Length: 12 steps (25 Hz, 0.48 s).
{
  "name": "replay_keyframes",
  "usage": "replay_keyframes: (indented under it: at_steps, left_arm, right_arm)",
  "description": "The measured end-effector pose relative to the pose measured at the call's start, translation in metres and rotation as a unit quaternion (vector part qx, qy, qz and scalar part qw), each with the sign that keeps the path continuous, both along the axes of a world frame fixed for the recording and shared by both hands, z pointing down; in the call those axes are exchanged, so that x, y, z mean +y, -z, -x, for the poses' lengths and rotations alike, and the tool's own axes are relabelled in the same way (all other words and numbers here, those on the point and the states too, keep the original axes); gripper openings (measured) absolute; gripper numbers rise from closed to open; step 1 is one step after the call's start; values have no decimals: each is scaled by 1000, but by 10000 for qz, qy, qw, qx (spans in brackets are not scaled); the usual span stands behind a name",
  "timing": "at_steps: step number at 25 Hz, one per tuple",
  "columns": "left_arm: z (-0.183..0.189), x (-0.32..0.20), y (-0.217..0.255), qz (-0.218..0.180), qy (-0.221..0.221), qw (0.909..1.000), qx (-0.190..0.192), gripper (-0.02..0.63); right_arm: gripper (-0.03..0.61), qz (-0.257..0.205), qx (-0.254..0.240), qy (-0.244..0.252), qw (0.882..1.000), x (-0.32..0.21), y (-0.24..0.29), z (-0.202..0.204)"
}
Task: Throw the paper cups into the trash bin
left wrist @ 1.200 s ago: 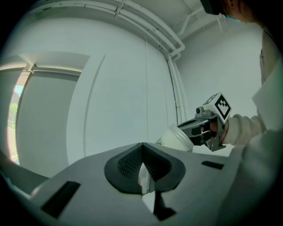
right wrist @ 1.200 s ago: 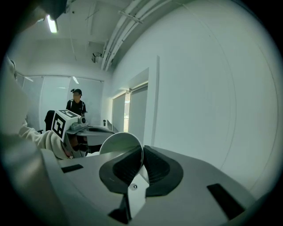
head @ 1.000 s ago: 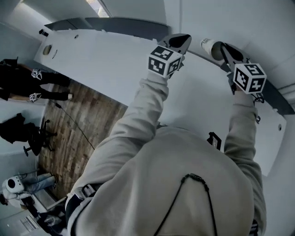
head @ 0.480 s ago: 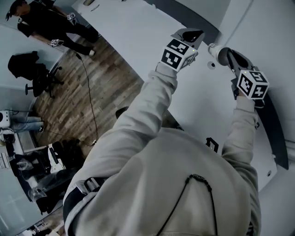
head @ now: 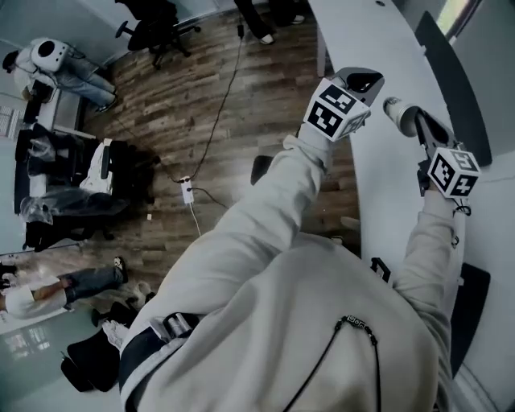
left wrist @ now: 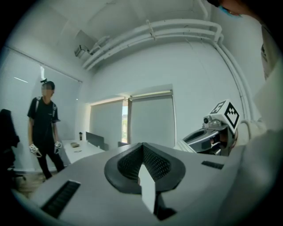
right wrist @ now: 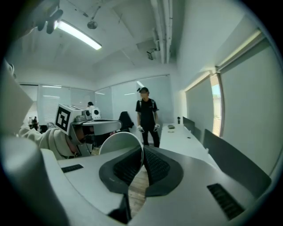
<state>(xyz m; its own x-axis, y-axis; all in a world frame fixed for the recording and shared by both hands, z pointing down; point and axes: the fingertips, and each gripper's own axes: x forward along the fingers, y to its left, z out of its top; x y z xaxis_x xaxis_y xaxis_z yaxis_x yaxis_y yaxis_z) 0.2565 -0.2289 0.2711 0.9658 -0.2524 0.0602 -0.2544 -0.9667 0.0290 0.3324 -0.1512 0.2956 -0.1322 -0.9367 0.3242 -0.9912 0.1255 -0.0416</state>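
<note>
A white paper cup (head: 396, 109) is pinched by its wall in my right gripper (head: 418, 122), over the long white table (head: 378, 48). In the right gripper view the cup (right wrist: 118, 143) shows as a pale disc left of the jaws, and the right gripper (right wrist: 142, 152) is shut on its rim. My left gripper (head: 362, 80) hangs beside it at the table's edge. Seen from the left gripper view, the left gripper (left wrist: 142, 148) has its tips together. A white strip (left wrist: 147, 190) shows in the gap behind them; what it is I cannot tell. No trash bin is in view.
Wooden floor (head: 241, 96) lies left of the table, with a power strip (head: 187, 191) and its cable. Office chairs (head: 157, 20) and a cluttered rack (head: 72, 185) stand beyond. A person in black (right wrist: 146, 114) stands by the far desks.
The whole view has swung round. Both grippers have swept together from over the middle of the white table to its edge by the wooden floor. The right one still holds the cup.
</note>
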Motion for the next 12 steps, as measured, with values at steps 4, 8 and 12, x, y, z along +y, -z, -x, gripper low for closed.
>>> replay_keyframes:
  at_steps: [4, 8, 12]
  left_arm:
    - [127, -72, 8, -19, 861, 9963, 56, 3]
    - [235, -115, 12, 47, 1515, 9883, 165, 3]
    - [311, -138, 12, 66, 1890, 9818, 189, 3]
  right_arm:
    - [38, -71, 83, 885, 9960, -84, 6, 119]
    - [38, -144, 92, 1416, 9898, -132, 12, 209]
    - [38, -257, 79, 1751, 9842, -167, 21, 279]
